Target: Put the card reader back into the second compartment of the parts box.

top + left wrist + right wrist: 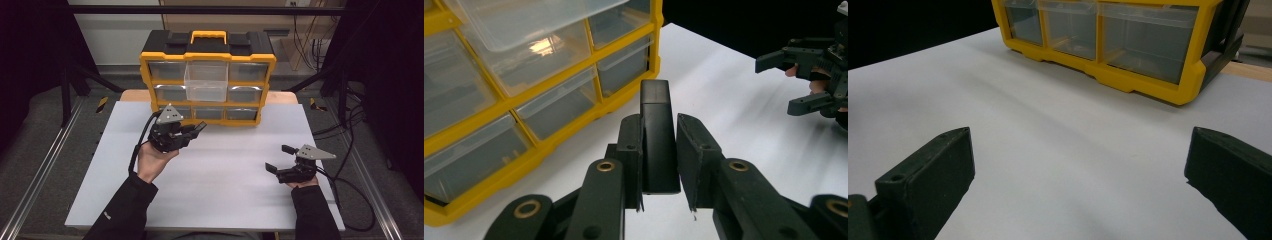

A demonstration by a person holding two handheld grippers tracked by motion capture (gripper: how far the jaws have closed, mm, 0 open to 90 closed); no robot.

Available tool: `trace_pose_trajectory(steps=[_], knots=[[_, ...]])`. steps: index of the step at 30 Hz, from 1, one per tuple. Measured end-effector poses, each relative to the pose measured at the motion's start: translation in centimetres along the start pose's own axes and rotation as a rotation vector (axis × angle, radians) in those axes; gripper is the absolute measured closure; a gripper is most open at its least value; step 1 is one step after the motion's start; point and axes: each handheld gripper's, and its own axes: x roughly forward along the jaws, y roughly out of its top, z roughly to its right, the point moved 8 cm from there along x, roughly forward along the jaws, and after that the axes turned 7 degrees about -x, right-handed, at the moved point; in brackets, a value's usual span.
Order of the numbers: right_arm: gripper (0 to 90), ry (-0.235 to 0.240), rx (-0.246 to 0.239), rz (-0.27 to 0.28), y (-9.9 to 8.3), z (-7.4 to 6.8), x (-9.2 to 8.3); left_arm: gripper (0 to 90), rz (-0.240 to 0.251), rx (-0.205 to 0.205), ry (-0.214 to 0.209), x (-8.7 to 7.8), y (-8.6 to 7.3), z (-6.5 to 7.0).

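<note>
The left gripper (659, 165) is clamped on a small black rectangular block of smooth, matte plastic (657, 137). The block stands up between the two black pads and sticks out past their tips, and its flat top end has slightly rounded corners. It is longer than it is wide, and the pads press on both of its long sides. In the high view this gripper (192, 131) is held above the white table sheet (220, 200), just in front of the bottom row of the yellow and black plastic drawer cabinet (207, 65), at its left part. One clear plastic drawer (206, 80) in the middle column of the cabinet is pulled out. The right gripper (280, 159) is well apart from the cabinet, low over the sheet in front of its right side, and its jaws are wide apart with nothing between them.
</note>
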Motion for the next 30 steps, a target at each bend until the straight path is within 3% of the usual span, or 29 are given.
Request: trace_pose_trajectory(steps=[13, 30], knots=[[0.3, 0.001, 0.001, 0.0, 0.0, 0.0, 0.0, 72.2, 0.012, -0.006, 0.011, -0.7, 1.4, -0.7], [0.3, 0.001, 0.001, 0.004, 0.1, 0.0, -0.1, 72.2, 0.035, 0.01, 0.023, -1.6, 3.7, -0.6]])
